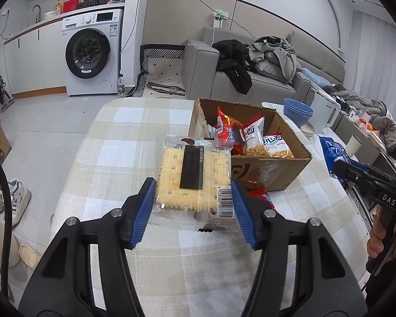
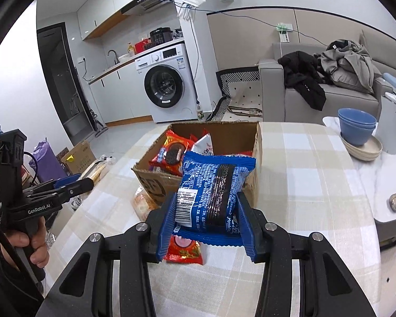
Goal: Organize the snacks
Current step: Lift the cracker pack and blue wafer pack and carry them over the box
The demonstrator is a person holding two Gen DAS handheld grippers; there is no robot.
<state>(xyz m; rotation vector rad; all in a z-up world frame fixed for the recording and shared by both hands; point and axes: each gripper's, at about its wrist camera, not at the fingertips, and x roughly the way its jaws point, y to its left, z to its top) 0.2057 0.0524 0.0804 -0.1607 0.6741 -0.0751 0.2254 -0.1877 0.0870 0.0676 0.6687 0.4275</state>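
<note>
Red packet [image 2: 183, 248] below gripped blue pack [image 2: 213, 190].

Cardboard box [image 2: 258, 142] sits on table [image 1: 134, 137] w/ snack packs inside; bowls [image 2: 356, 126] stand on table to its right, kettle [image 2: 392, 124] just beside them. Cracker pack [image 1: 192, 179] is held left of box, cookie pack [image 2: 211, 192] in front of it, above a small packet [image 2: 184, 248] lying on table.

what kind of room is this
Most likely a small apartment's open living and kitchen area: a washing machine sits under a counter with a sink tap, a grey sofa piled with clothes stands nearby, and snacks sit on a checked tablecloth.
</note>
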